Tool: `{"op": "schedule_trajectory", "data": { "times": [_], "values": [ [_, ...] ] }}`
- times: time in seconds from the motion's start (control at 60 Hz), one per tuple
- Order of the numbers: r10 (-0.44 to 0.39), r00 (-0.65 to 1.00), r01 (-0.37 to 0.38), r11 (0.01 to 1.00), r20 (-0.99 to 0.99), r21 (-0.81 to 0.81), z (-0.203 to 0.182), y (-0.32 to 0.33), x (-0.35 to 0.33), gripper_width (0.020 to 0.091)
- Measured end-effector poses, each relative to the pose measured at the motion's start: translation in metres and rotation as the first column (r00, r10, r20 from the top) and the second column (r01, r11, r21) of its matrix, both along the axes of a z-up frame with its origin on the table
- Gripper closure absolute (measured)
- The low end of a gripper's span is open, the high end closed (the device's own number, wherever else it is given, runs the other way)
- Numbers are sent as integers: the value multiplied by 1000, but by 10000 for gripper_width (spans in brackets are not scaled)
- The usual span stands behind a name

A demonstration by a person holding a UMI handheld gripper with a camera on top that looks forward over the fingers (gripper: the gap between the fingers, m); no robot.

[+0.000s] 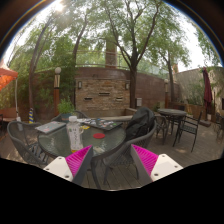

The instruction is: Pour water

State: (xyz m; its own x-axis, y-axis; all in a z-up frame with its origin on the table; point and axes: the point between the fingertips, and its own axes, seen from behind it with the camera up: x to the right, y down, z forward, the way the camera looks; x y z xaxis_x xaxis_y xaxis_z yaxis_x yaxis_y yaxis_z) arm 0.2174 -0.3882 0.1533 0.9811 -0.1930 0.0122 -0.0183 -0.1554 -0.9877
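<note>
My gripper (112, 163) is held well above the patio floor, open, with its magenta pads (79, 160) wide apart and nothing between them. Beyond the fingers to the left stands a round glass-topped table (62, 143). On it I see a pale upright container (75, 136) and a small red thing (98, 135); both are too small to tell more. The table is some way ahead of the fingertips.
Dark metal chairs (122, 140) ring the table, one just ahead of the fingers. A second table with chairs (175, 117) stands to the right. A brick wall (102, 95), trees and a red umbrella (5, 75) lie behind.
</note>
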Motion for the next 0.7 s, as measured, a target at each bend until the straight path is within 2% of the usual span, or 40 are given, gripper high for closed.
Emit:
{"op": "schedule_trajectory", "data": {
  "times": [0.417, 0.6, 0.7],
  "values": [
    [49, 999, -49, 999, 10, -13, -11, 17, -14, 259],
    [109, 994, -109, 994, 17, 3, -35, 58, -47, 263],
    [173, 985, -173, 985, -9, 17, -53, 94, -80, 259]
  ]
}}
